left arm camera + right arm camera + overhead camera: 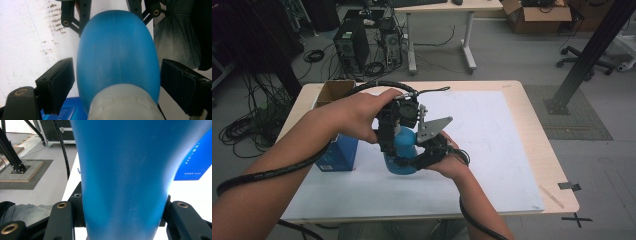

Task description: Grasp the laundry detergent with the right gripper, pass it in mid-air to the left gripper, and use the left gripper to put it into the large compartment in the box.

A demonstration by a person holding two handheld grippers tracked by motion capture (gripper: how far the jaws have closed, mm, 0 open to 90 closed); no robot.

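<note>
The blue bottle is held above the white sheet that covers the light wooden table, near the table's middle and close to the person's side. In the right gripper view its blue body stands straight up between the two black jaws, whose pads press against it on both sides, so the right gripper is clamped on the bottle's lower part, reaching in from the person's right. The left gripper comes down on the bottle from above, in the person's left hand. In the left gripper view the bottle lies between the two padded fingers, with its pale, ribbed cap at the bottom edge of the picture; a narrow gap shows between each pad and the blue wall, so this gripper brackets the bottle's upper part without pressing on it. The right gripper's black linkage shows at the far end of the bottle in that view. Just beside the bottle, to the left in the high view, a blue box stands on the sheet, and behind it an open cardboard box sits at the table's far left corner. A ribbed black cable runs along the left forearm.
</note>
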